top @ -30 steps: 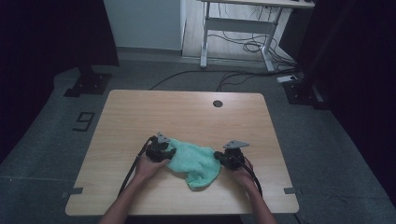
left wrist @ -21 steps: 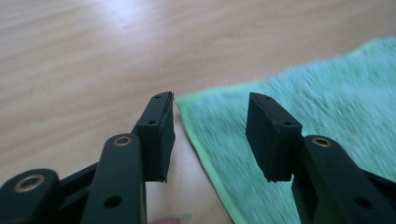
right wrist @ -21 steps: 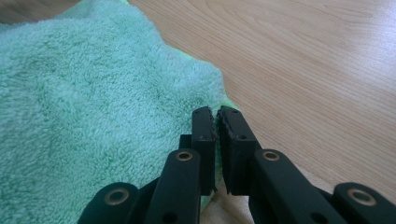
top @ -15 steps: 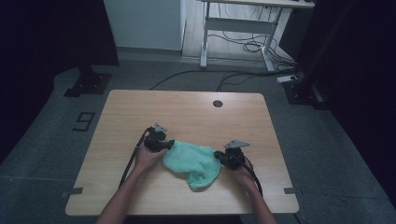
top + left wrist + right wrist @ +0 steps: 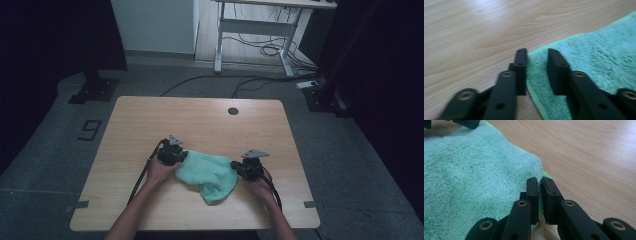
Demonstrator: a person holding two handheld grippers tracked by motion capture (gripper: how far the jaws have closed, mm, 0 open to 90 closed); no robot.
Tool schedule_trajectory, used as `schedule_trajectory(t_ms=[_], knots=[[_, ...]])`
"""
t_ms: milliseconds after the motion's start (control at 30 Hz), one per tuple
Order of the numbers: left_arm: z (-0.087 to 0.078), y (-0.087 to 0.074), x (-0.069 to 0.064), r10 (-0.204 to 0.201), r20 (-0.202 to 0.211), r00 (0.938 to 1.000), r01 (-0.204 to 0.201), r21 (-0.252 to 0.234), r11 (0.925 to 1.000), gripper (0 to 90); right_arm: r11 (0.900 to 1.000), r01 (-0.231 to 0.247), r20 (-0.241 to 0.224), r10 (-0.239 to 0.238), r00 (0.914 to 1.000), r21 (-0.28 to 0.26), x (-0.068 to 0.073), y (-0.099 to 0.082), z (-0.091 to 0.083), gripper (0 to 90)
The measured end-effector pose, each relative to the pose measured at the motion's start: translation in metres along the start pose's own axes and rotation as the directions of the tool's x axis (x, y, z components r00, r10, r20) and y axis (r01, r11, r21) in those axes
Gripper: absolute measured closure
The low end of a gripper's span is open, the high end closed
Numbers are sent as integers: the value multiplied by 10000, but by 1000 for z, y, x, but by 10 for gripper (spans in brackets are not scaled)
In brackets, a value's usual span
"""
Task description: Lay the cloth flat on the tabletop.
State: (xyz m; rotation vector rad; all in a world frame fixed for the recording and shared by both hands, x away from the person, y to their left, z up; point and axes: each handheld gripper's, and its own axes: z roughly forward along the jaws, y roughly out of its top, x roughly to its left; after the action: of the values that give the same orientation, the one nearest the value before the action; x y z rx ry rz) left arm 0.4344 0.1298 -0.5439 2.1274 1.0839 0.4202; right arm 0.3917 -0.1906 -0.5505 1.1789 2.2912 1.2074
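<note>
A green towel [image 5: 207, 172] lies crumpled on the near half of the wooden table [image 5: 150, 120], between the two grippers. The left gripper [image 5: 537, 67] straddles the towel's edge; its jaws have just been closing, with a gap left and the pads not yet pressing the fabric. The right gripper [image 5: 540, 192] is clamped on the towel's opposite edge, jaws nearly together.
</note>
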Motion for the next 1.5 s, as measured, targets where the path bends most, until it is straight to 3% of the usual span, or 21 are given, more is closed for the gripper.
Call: schedule_trajectory(t_ms=[133,233,333,433,600,800,1067,1267,1400,1500], knots=[[-2,-2,-2,102,173,9998,-101,-31,9999,851,9998,-190,-55,190,9998,-10,-2,0,-1,840],[-7,-5,-1,3,539,9985,3,-121,9999,870,9996,-257,-72,256,9996,-153,-3,0,-5,844],[-23,-7,1,-224,957,9952,280,-586,9979,874,9984,-324,-103,319,9994,-473,-4,3,-13,846],[-42,-5,0,-186,1156,9931,320,-1151,9928,876,9951,-420,-273,397,9988,-898,-5,6,-24,848],[-72,-1,-8,192,1156,9931,21,-1808,9835,877,9910,-226,-340,183,9993,-1318,2,13,-40,848],[-100,2,-12,377,1338,9903,-42,-2425,9701,877,9768,77,-472,-182,9987,-2138,14,24,-68,848],[-121,3,-12,456,1454,9883,-17,-2889,9573,877,9642,374,-494,-521,9974,-2626,25,35,-83,848],[-150,9,-18,679,1593,9849,-78,-3510,9364,877,9438,557,-580,-787,9952,-3258,35,42,-106,848],[-179,18,-23,985,1618,9819,-231,-4138,9101,877,9213,893,-600,-1207,9909,-3786,49,52,-131,848],[-196,26,-26,1169,1602,9801,-338,-4456,8946,877,9001,1219,-494,-1566,9864,-4182,58,64,-152,847]])
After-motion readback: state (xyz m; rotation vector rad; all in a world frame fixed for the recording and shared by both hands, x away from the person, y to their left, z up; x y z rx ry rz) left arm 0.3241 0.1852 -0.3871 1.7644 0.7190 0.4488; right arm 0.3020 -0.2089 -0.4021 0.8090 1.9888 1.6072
